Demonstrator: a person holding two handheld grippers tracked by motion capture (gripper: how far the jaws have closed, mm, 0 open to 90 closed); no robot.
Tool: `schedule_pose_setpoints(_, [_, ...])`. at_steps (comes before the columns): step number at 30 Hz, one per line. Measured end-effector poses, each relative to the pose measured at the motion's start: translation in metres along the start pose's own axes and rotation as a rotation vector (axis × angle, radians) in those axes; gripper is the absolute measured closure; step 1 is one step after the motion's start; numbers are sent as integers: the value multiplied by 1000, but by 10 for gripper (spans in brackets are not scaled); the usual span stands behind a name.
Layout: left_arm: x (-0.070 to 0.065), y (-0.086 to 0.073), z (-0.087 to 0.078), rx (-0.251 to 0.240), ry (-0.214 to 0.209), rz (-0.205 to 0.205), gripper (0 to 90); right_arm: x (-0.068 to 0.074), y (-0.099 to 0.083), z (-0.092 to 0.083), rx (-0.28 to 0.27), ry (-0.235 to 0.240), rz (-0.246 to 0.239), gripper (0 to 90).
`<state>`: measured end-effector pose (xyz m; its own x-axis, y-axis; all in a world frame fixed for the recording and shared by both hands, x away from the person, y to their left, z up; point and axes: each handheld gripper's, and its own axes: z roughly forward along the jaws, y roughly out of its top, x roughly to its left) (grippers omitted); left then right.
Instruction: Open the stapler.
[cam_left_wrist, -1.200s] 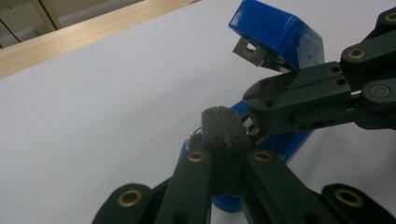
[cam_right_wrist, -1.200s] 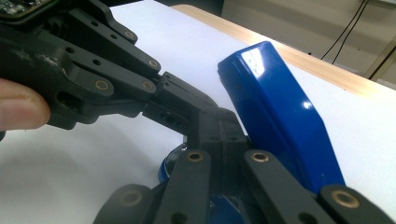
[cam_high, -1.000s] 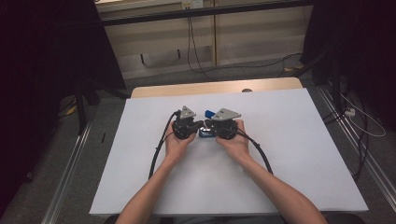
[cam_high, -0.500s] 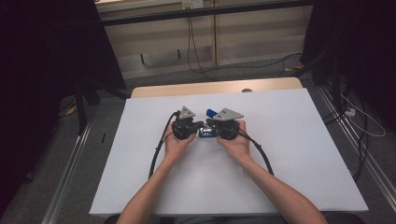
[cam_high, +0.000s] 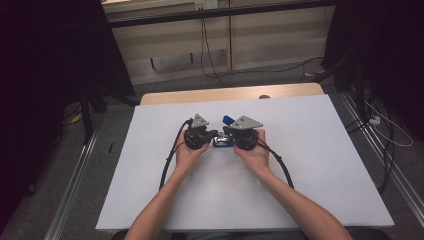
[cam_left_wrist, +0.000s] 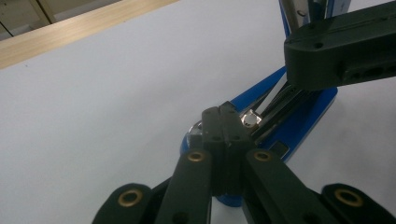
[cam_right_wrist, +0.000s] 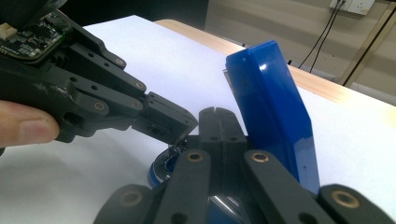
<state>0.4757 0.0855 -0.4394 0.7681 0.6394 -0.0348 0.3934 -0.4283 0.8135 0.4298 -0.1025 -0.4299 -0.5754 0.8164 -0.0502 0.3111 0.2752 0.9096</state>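
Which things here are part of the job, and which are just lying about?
In the job:
- blue plastic stapler with metal parts, lid swung up
- left gripper, jaws shut, tips at the stapler's metal end
- right gripper, jaws shut, beside the raised lid

Lying about:
- white table sheet
- bare wooden table edge
- cables on the floor

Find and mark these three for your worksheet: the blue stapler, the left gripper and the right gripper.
blue stapler (cam_right_wrist: 271, 102), right gripper view, on the raised blue top arm.
left gripper (cam_left_wrist: 226, 126), left gripper view, at the closed jaw tips.
right gripper (cam_right_wrist: 218, 125), right gripper view, at the closed jaw tips.
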Motion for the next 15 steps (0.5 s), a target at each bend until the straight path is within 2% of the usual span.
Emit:
schedule_pose_setpoints(4, [0,0,0,0,1,2,900,1,0,-1,-6,-16,6,900])
schedule_pose_setpoints(6, [2,0,0,1,-4,-14,900,2,0,-1,-8,-30,3,900])
schedule_pose_setpoints(10, [0,1,0,6,10,5,900,2,1,-2,-4,-44,8,900])
schedule_pose_setpoints(15, [0,1,0,4,4,-6,900,0,2,-4,-7,-54,10,900])
